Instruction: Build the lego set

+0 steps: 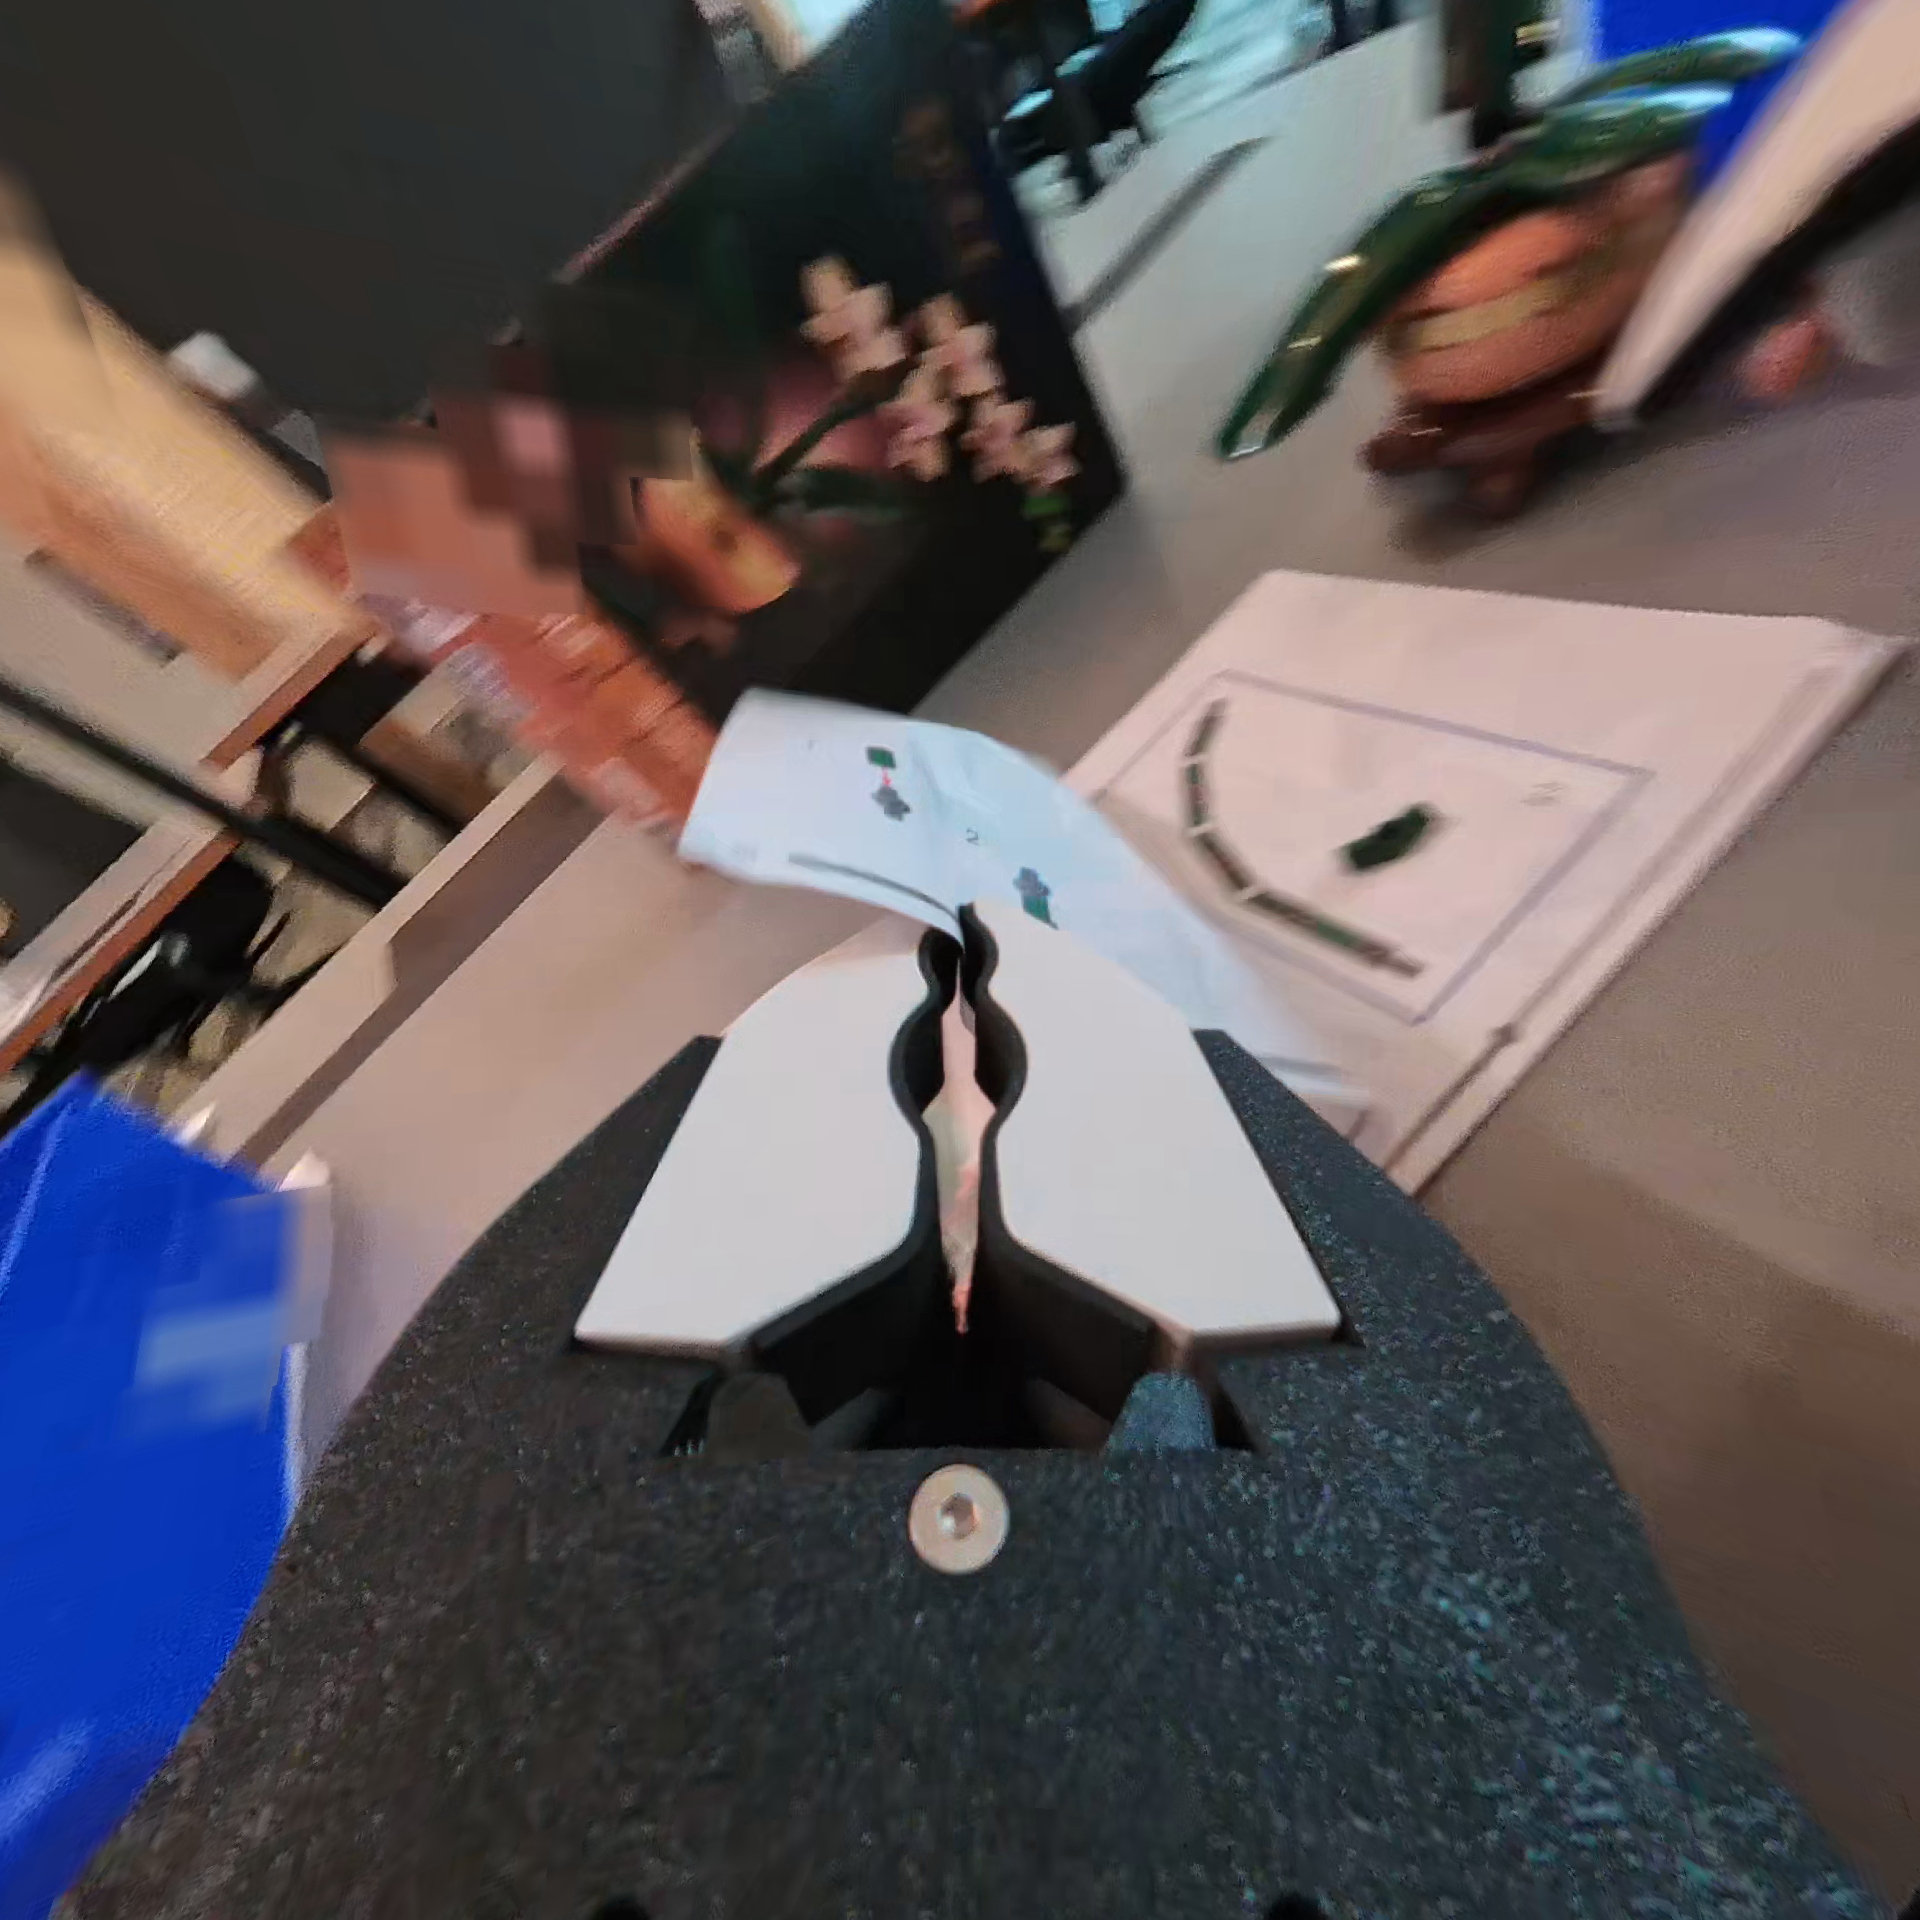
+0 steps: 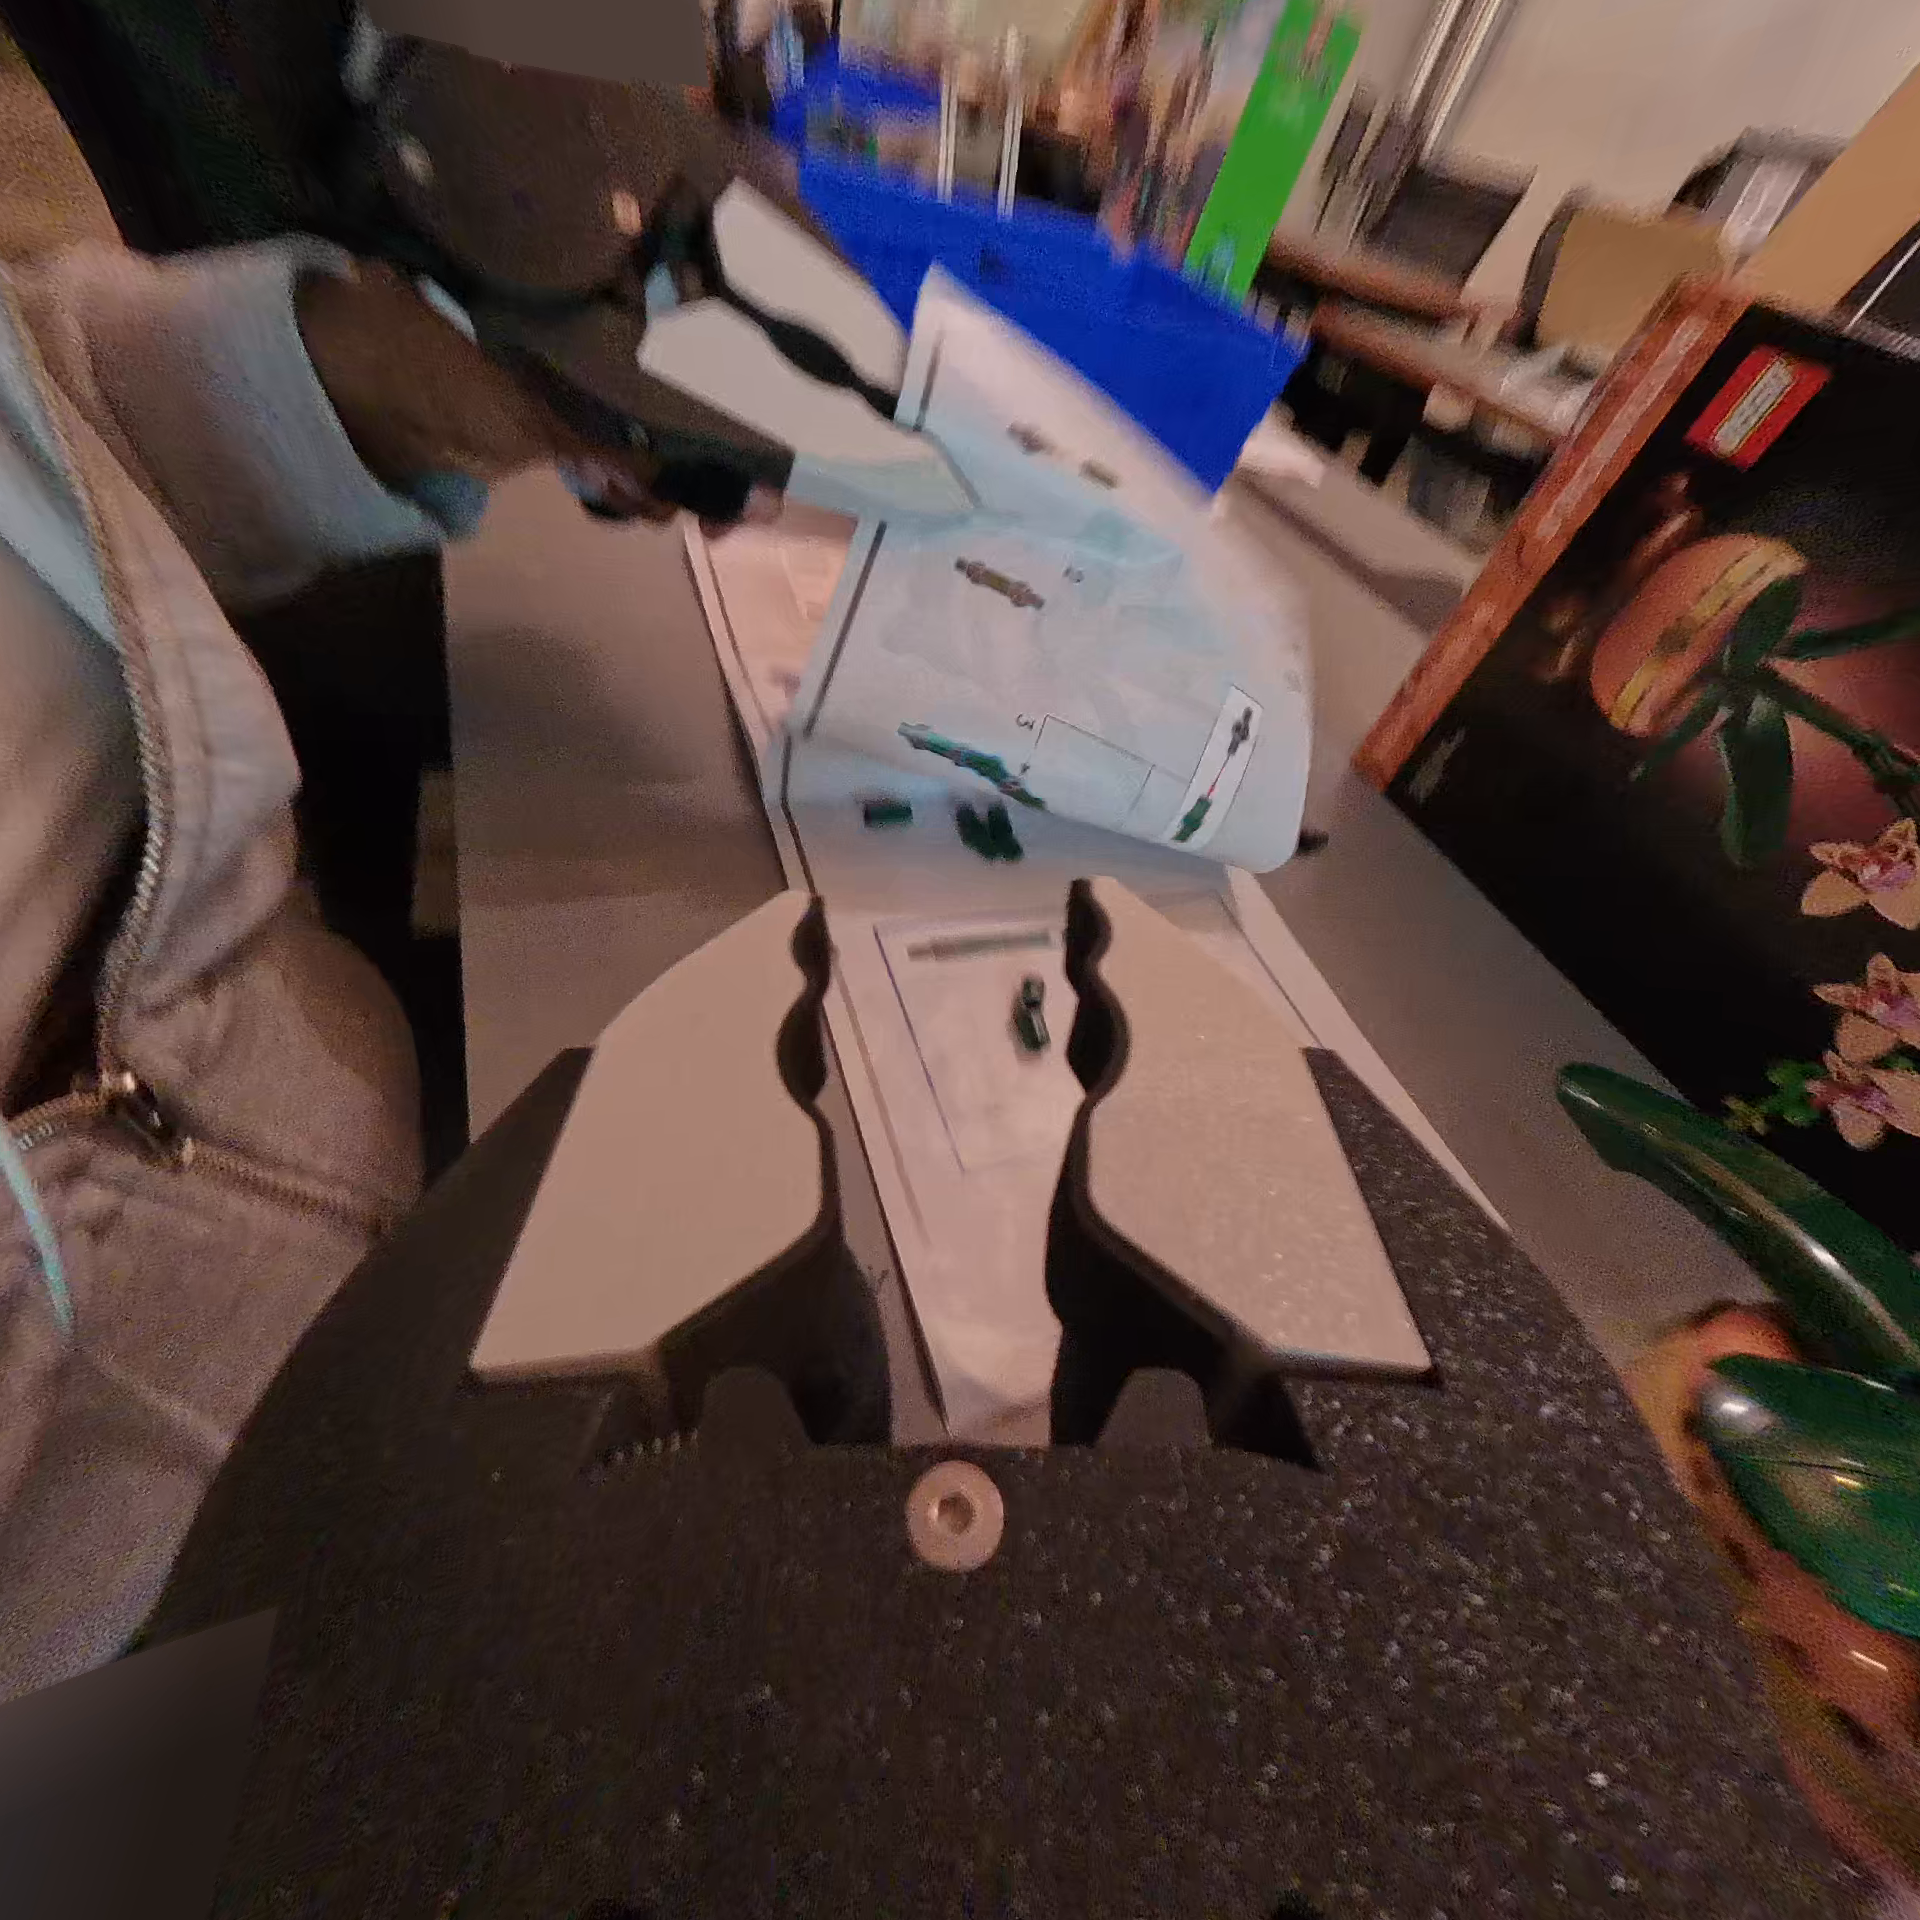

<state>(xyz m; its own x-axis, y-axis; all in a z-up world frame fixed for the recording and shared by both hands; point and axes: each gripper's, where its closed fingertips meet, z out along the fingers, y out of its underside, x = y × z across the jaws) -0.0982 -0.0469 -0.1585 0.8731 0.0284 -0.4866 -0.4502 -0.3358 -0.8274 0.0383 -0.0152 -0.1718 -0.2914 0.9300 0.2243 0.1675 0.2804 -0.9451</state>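
White instruction-booklet page (image 1: 914, 821) lifted off the worktop (image 1: 1662, 1299).
Left gripper (image 1: 961, 925) fingers pinch its edge, ahead of the tips; right gripper (image 2: 945, 914) fingers hang spread over the open booklet (image 2: 966, 1049).

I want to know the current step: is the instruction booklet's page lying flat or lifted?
Lifted. The left hand-held gripper pinches the page, which curls above the open booklet.

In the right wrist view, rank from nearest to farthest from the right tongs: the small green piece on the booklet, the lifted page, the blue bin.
1. Small green piece: between the open right tongs, on the booklet.
2. Lifted page: just ahead, pinched by the left tongs.
3. Blue bin: behind the page.
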